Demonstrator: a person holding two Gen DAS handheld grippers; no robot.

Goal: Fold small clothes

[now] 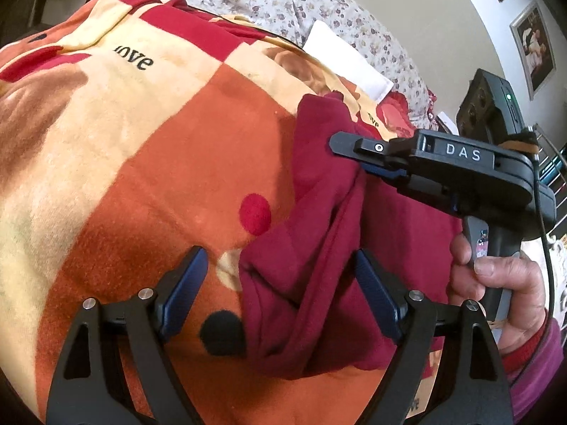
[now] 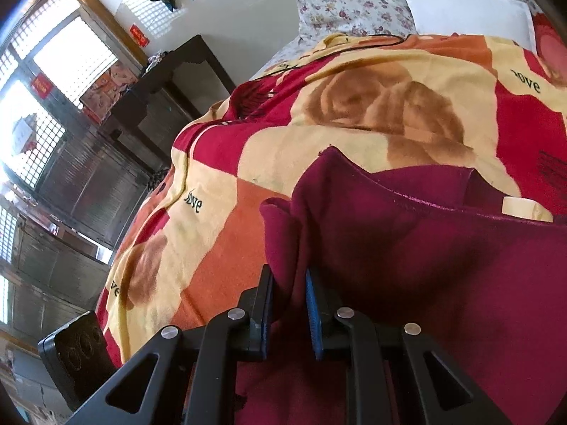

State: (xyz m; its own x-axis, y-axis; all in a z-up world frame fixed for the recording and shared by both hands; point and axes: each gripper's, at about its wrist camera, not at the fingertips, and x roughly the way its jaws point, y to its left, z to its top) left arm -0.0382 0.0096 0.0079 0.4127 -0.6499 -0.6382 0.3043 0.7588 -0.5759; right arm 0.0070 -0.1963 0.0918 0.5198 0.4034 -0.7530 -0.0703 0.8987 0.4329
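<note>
A bed covered by a fleece blanket (image 2: 354, 113) in red, orange and cream squares printed with roses fills most of both views. Toward 12 o'clock lies floral bedding (image 1: 319, 10) with a white pillow (image 2: 467, 14) on it. At 9 o'clock in the right wrist view, tall lattice windows (image 2: 42, 81) let in bright daylight, with dark wooden furniture (image 2: 166, 85) below a plain pale wall (image 2: 248, 17). At 2 o'clock in the left wrist view, framed pictures (image 1: 533, 49) hang on a white wall.
</note>
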